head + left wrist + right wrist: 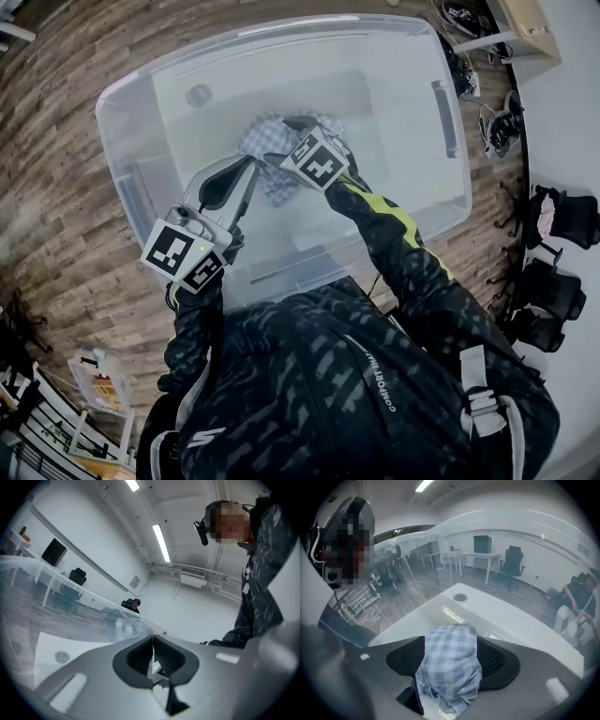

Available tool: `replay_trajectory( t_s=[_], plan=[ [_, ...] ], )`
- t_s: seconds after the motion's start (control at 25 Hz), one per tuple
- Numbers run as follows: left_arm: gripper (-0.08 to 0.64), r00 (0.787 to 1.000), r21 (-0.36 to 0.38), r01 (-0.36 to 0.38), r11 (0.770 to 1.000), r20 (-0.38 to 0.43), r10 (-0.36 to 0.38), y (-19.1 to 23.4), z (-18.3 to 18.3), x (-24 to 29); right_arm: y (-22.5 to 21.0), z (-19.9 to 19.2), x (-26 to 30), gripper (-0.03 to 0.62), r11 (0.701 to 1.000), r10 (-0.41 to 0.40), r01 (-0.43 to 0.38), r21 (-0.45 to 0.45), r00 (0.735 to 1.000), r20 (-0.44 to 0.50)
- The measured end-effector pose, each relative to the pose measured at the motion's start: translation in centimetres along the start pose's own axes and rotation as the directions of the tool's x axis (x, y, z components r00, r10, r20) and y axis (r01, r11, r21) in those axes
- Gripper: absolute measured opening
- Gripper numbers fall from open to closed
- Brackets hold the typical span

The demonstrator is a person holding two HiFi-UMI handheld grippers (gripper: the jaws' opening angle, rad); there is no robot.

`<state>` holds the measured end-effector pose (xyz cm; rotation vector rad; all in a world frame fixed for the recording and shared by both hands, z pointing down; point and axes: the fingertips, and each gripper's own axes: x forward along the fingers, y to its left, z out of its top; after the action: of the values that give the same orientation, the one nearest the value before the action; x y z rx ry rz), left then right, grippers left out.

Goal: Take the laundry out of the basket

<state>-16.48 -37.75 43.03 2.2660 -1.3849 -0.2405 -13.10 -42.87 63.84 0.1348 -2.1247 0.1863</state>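
Observation:
A blue-and-white checked cloth (265, 141) lies bunched on the floor of a clear plastic bin (450, 103). My right gripper (289, 141) reaches down into the bin right over it. In the right gripper view the cloth (450, 667) fills the gap between the wide-spread jaws of the right gripper (450, 651), and the pads do not visibly squeeze it. My left gripper (249, 167) hovers at the bin's near side, pointing level. In the left gripper view the left gripper (153, 644) is shut, its jaws meeting in a thin line with nothing between them.
The bin stands on a wood-plank floor (56, 187). Black bags (553, 281) sit along the right wall, and cables and gear (469, 37) lie past the bin's far right corner. A small rack (94, 375) stands at lower left. Desks and chairs (508, 569) are farther off.

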Motion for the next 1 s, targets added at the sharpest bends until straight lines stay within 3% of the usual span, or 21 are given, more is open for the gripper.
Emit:
replay_trajectory(
  t_s=[0.52, 1.0],
  plan=[
    [0.012, 1.0, 0.0, -0.001, 1.0, -0.008, 0.001, -0.4, -0.3, -0.2, -0.8, -2.9, 2.4, 0.411, 0.996, -0.022, 0.011, -0.091, 0.993, -0.115],
    [0.012, 1.0, -0.004, -0.005, 1.0, -0.008, 0.005, -0.4, -0.3, -0.3, -0.8, -5.3, 4.8, 0.434, 0.997, 0.025, -0.04, -0.063, 0.974, -0.224]
  ],
)
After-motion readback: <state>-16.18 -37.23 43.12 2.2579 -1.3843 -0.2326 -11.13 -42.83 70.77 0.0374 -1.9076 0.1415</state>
